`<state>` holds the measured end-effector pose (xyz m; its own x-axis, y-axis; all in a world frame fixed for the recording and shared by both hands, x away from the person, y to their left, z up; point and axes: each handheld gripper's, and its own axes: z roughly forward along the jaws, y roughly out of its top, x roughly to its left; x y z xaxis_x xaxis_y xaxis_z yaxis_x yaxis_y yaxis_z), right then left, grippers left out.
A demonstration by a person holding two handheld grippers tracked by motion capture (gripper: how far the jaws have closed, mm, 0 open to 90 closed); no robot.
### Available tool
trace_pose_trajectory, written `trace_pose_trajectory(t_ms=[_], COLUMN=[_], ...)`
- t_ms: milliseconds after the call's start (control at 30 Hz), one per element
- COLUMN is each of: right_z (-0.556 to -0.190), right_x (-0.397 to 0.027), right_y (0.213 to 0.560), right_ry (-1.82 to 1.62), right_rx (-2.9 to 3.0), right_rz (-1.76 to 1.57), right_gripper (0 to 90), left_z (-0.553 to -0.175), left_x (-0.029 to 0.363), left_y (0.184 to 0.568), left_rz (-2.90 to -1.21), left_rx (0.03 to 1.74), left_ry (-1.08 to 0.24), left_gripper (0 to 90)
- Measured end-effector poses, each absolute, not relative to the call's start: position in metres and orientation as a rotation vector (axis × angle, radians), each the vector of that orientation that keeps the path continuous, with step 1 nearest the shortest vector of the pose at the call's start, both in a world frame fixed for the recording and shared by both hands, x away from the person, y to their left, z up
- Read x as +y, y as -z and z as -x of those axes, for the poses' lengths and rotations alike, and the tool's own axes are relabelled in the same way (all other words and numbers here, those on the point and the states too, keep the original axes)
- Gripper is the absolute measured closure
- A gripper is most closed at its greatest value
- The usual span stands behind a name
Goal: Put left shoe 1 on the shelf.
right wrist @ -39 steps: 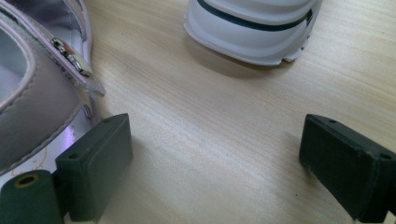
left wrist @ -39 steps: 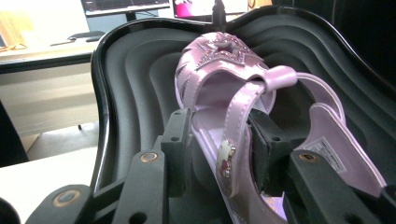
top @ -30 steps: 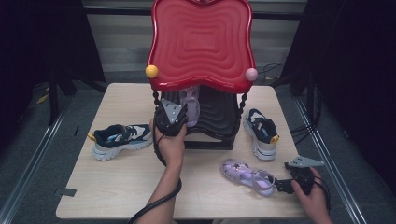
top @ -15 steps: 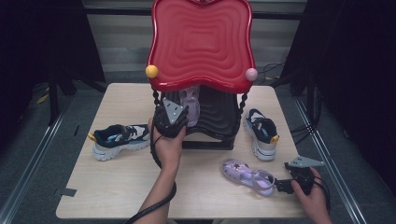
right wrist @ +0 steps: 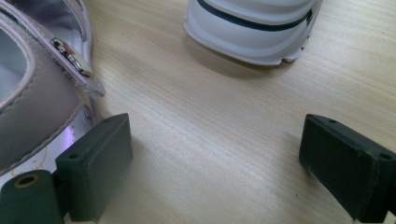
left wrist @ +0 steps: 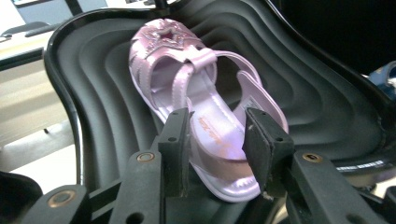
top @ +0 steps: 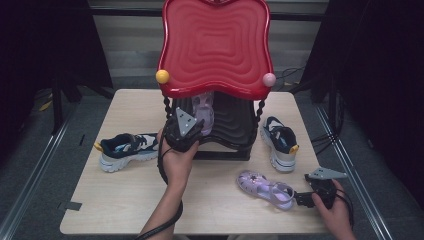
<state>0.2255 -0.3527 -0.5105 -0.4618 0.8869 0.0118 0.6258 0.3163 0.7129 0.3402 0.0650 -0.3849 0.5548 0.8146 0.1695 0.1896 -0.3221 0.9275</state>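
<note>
A lilac sandal with a star on its toe lies on the black wavy lower tray of a shoe rack. My left gripper is shut on its heel, one pad against each side. In the high view this sandal sits under the red top shelf, with the left gripper reaching in from the front. A second lilac sandal lies on the table at the front right. My right gripper rests just right of it, open; this sandal's heel lies beside one jaw, with bare wood between the jaws.
A dark blue and white sneaker lies left of the rack, and its mate lies right of it, its white sole ahead of the right gripper. The wooden table has free room at the front left. Dark floor surrounds the table.
</note>
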Motion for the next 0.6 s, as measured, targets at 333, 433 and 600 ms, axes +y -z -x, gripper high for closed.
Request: trace_pose_trajectory(t_ms=[333,433,600], right_z=[-0.226,-0.226,-0.226], right_x=[-0.353,-0.353,-0.353], right_y=[0.511,0.511,0.51], right_ry=[-0.934,-0.934,-0.934], right_rx=[2.206,2.206,2.206], right_rz=[-1.345,-1.346,-1.346], right_gripper=[8.7,8.6,8.6], left_z=[-0.334,-0.331,-0.327], left_x=[0.073,0.074,0.077], left_y=[0.378,0.376,0.376], left_rz=[-1.863,-1.882,-1.891], left_rx=[0.802,0.786,0.776], left_ry=[-0.748,-0.739,-0.72], left_gripper=[60.2,59.7,59.3])
